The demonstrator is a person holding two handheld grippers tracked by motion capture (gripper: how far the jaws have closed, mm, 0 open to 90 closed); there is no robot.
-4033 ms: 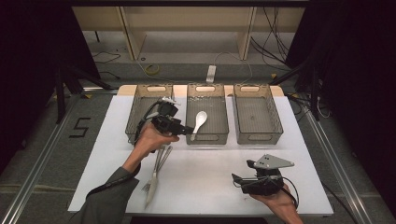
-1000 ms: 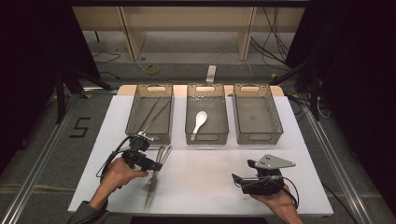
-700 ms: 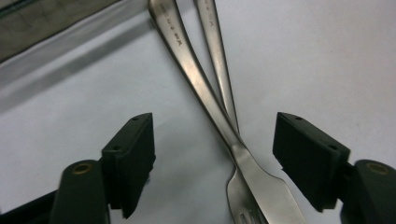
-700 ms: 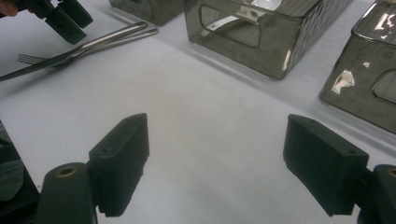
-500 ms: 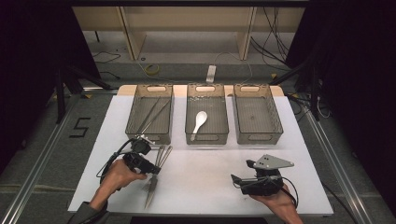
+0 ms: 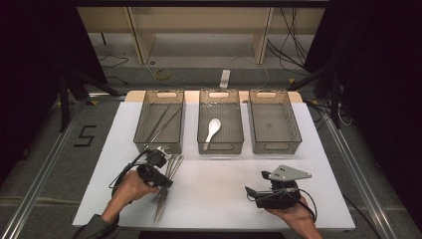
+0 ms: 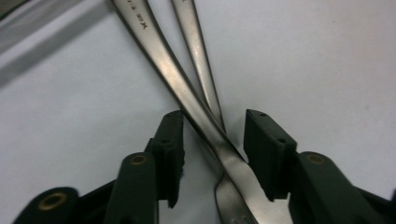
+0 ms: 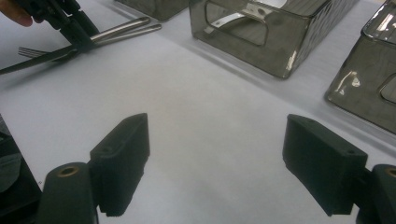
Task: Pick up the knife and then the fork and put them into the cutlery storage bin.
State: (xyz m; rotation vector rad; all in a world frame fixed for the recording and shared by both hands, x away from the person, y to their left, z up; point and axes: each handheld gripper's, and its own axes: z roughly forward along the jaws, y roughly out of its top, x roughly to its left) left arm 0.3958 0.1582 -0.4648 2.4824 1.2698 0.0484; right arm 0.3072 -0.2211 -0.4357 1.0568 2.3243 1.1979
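tabletop (image 6: 214,199): white, three grey bins set in a row along the far side.
cutlery (image 6: 166,184): a small pile of steel pieces lying on the tabletop just before the left bin (image 6: 160,124); a fork (image 7: 233,196) and two crossed handles are seen in the left gripper view.
left gripper (image 6: 160,180): held low over the pile; its fingers (image 7: 170,144) have just been closing and are set either side of the fork's neck, a gap remaining on both sides, nothing yet clamped.
right gripper (image 6: 251,191): rested on the tabletop at the near right, well apart from the pile; fingers (image 8: 123,154) spread wide, nothing between them.
middle bin (image 6: 220,124): one white spoon (image 6: 212,130) is held inside.
left bin: thin steel pieces lie inside.
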